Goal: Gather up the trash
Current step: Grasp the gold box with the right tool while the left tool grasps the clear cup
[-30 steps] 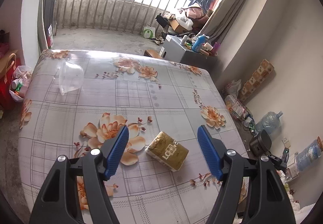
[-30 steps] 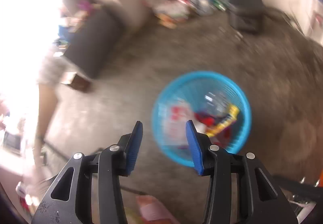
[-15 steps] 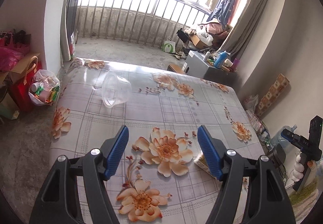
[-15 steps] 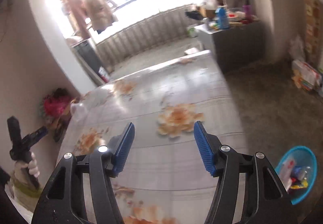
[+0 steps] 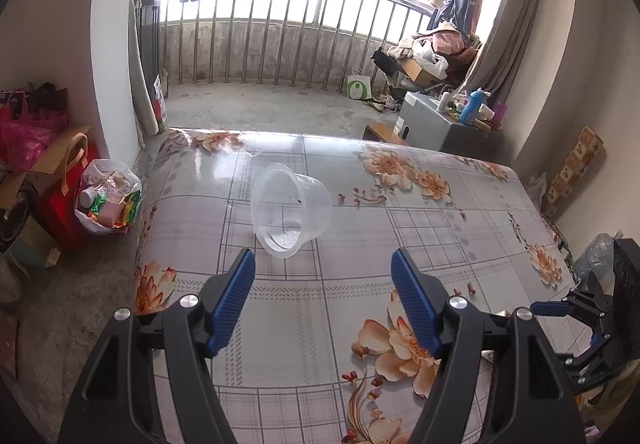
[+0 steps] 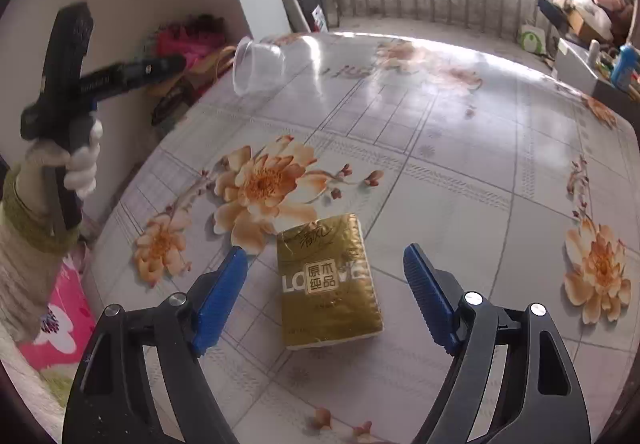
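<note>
Both sets of jaws are spread wide, holding nothing. Over on the left gripper [image 5: 322, 284], the blue ribbed fingers [image 5: 234, 294] frame a clear plastic cup [image 5: 290, 214] lying tipped on its side on the floral-patterned tablecloth table [image 5: 440, 228], mouth turned away toward the balcony, just ahead of the fingertips and apart from them. Now the right gripper [image 6: 324, 292]: its blue pads [image 6: 426, 294] hang either side of a gold foil tissue pack [image 6: 330, 280] lying flat on the table near the front edge, a gap showing on both sides. That same cup shows far off at the table's back-left corner [image 6: 258, 66]. At left, a white-gloved hand [image 6: 82, 164] grips the left gripper's black handle. Beside the table, on the floor, sits a white plastic bag stuffed with wrappers [image 5: 108, 200].
</note>
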Available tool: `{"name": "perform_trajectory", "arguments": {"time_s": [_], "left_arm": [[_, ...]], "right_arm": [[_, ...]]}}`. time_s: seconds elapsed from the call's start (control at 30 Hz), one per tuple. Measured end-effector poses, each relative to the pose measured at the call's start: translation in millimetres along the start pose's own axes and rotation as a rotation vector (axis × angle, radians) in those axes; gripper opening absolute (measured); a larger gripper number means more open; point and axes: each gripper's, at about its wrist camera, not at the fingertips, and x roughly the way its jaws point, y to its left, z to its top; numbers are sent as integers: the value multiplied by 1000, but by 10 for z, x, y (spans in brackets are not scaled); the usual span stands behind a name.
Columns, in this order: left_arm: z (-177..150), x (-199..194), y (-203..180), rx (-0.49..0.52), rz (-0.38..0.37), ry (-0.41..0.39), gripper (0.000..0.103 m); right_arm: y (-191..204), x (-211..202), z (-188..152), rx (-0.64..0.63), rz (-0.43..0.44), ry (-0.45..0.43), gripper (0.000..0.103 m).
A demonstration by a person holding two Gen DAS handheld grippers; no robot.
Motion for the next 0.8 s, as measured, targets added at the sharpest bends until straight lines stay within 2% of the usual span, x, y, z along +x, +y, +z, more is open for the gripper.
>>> {"name": "perform_trajectory", "arguments": {"time_s": [0.1, 0.13, 0.2, 0.33, 0.47, 0.57, 0.63, 0.73, 0.8], "left_arm": [[28, 57, 62, -15, -5, 4, 68], [37, 72, 73, -16, -8, 5, 68], [67, 142, 94, -16, -15, 11, 68], [141, 308, 95, -20, -30, 23, 68], [233, 575, 120, -33, -27, 45, 67], [236, 771, 152, -42, -1, 82, 52], [220, 860, 179, -61, 0, 102, 31], [209, 870, 158, -68, -22, 96, 9], [214, 826, 99, -48, -28, 85, 5]], "right_arm": [[34, 113, -21, -46, -60, 61, 71], [12, 147, -23, -45, -62, 79, 59], [-60, 140, -23, -5, -24, 75, 51], [-281, 134, 45, 94, -94, 29, 51], [-789, 35, 101, 336, -178, -53, 51], [-1143, -58, 74, 499, -197, -124, 51], [-1270, -78, 58, 558, -193, -153, 51], [-1371, -131, 21, 607, -173, -173, 50], [-1358, -159, -5, 608, -184, -176, 50]]}}
